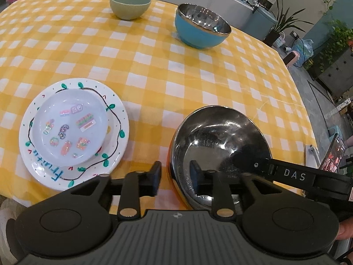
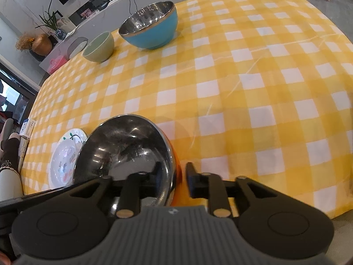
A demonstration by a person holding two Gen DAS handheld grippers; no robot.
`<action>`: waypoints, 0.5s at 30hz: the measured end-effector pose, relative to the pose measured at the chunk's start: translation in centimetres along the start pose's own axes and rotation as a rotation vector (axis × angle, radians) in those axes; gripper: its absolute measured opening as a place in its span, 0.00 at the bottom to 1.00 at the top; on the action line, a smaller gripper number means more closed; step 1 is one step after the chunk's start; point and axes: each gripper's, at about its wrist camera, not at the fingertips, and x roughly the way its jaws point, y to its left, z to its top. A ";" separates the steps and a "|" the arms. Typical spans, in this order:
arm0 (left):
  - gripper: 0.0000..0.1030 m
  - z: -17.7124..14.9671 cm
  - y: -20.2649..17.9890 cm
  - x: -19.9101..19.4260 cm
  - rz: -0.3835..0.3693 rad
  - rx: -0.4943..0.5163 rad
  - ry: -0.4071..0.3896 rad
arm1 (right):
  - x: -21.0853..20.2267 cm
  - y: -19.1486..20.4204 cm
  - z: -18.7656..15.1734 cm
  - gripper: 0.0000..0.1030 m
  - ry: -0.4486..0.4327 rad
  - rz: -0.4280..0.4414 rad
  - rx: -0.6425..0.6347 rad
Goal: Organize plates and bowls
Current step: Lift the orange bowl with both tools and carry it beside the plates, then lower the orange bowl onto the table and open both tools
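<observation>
Release step: left tool [image 1: 175,177] and right tool [image 2: 172,180] straddle the orange steel bowl's [image 1: 220,141] near-desk-edge rim, jaws parted, unclamped; next, fetch the blue bowl [image 1: 201,29].

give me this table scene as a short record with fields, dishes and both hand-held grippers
surface: table with yellow-and-white checked cloth
plates: small stickered plate stacked on leaf-painted plate, near left
near bowl: orange bowl with steel inside, on the cloth, rim between both grippers' fingers
far bowls: green bowl and blue bowl with steel inside, standing apart
left hand-held gripper: open, straddling the bowl's left rim
right hand-held gripper: open, straddling the bowl's right rim
</observation>
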 end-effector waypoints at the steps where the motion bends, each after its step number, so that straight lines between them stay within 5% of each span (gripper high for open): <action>1: 0.37 0.0 0.0 -0.1 0.000 0.005 -0.006 | -0.1 0.1 0.0 0.30 -0.006 0.003 -0.004; 11: 0.45 1.5 -0.4 -1.9 0.025 0.062 -0.130 | -1.5 1.0 0.5 0.50 -0.123 0.003 -0.049; 15: 0.46 2.5 -0.7 -2.3 0.012 0.083 -0.167 | -1.9 1.0 1.1 0.51 -0.195 -0.003 -0.041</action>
